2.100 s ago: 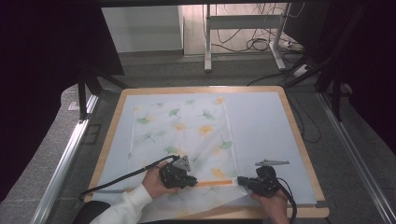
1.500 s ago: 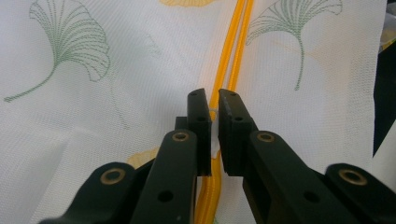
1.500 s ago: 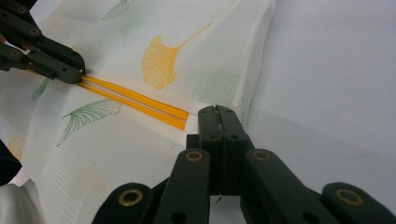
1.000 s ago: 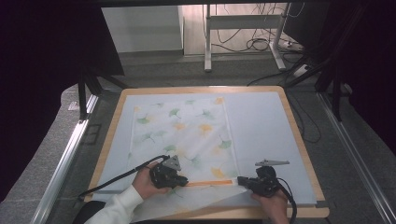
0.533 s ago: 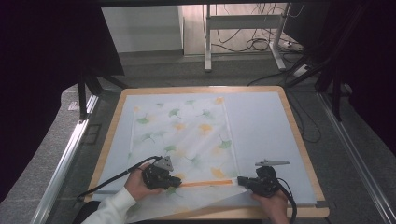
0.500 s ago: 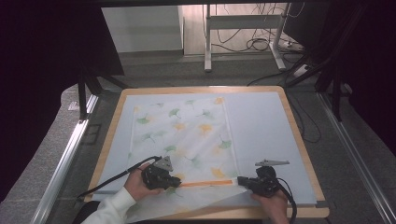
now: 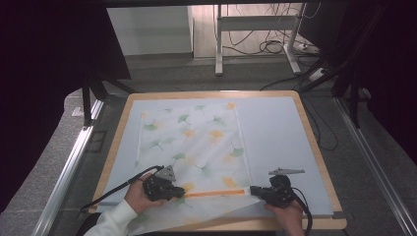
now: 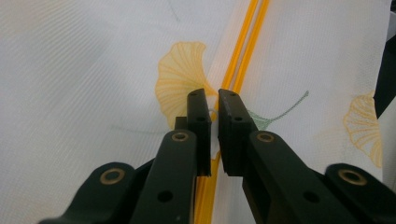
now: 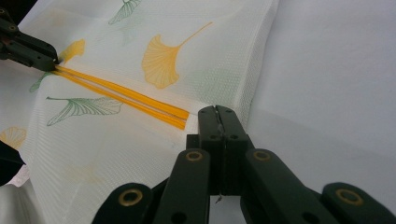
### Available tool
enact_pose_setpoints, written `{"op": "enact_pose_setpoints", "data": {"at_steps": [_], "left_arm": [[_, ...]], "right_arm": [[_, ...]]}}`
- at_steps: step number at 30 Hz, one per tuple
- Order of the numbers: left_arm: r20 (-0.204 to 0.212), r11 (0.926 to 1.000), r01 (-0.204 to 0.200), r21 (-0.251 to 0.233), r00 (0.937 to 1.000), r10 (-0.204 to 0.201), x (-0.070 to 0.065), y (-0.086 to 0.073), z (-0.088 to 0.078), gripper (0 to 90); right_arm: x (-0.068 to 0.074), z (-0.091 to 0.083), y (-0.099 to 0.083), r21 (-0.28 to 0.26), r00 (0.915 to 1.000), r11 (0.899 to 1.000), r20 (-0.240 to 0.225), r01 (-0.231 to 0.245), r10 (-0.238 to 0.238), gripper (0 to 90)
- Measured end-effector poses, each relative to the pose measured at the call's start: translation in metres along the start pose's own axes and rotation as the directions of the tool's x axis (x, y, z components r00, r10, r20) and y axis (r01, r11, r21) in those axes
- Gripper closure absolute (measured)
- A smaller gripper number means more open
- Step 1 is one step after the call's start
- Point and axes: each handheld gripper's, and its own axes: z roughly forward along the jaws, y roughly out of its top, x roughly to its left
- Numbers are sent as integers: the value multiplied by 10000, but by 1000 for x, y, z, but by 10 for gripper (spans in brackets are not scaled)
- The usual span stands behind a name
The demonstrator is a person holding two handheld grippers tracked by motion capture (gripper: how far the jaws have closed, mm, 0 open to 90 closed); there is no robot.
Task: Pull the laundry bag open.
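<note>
Left gripper view — zipper pull (image 8: 213, 113) (jaw-hidden)

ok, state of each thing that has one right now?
Mesh bag: flat on table, near end lifted.
Orange zipper: open along the visible stretch.
Left gripper: shut on the zipper pull.
Right gripper: shut on the bag's edge by the zipper's end.

The right gripper (image 9: 217, 112) has its black jaws pressed together on the edge of a white mesh bag (image 9: 140, 135) printed with ginkgo leaves. An orange zipper (image 9: 121, 100) runs from just beside them to the left gripper (image 9: 53, 59) at the upper left.
</note>
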Motion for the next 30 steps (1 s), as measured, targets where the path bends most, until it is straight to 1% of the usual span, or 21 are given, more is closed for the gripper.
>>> {"op": "enact_pose_setpoints", "data": {"at_steps": [18,30], "left_arm": [[-196,9995,304,-95,9993,-306,2,-15,-10,850],[-243,9983,552,-169,9982,-556,5,-25,-17,850]], "right_arm": [[-1,0,0,19,10000,10000,-31,30,-30,895],[-1,-1,-1,-42,10000,10000,-20,30,-30,895]]}}
